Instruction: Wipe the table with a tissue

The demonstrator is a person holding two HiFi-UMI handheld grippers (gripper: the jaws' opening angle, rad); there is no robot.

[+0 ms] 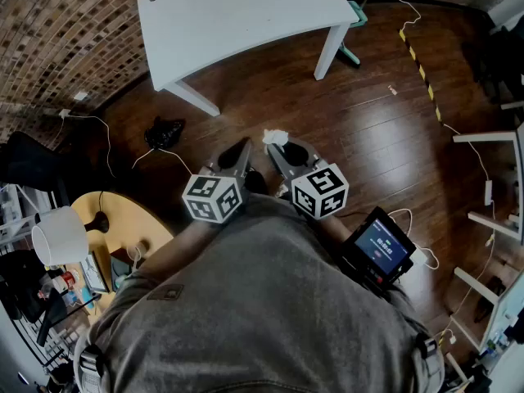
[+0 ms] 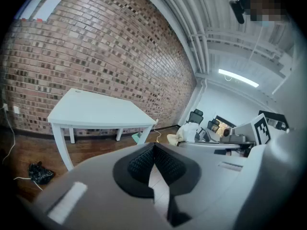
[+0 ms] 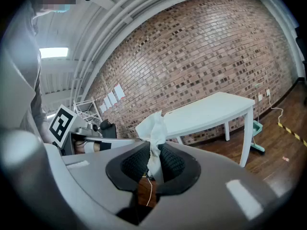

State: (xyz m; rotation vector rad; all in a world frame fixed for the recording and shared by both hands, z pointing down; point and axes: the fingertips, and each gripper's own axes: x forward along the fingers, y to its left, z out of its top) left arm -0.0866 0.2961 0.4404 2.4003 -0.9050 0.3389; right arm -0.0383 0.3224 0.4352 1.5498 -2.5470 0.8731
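Observation:
A white table (image 1: 237, 15) stands ahead by the brick wall; both gripper views show it too, as the table (image 2: 96, 111) at the left and the table (image 3: 211, 111) at the right. My right gripper (image 1: 274, 144) is shut on a crumpled white tissue (image 1: 275, 137), which sticks up between its dark pads as the tissue (image 3: 153, 128). My left gripper (image 1: 244, 147) hangs beside it, its jaws shut with nothing between them. Both grippers are held close to my body, well short of the table.
A black bag (image 1: 164, 131) lies on the dark wood floor left of the table. A yellow-black striped line (image 1: 417, 64) runs along the floor at the right. A round yellow side table (image 1: 123, 219) with a white lamp (image 1: 59, 236) sits at my left. White racks (image 1: 499, 178) stand at the right.

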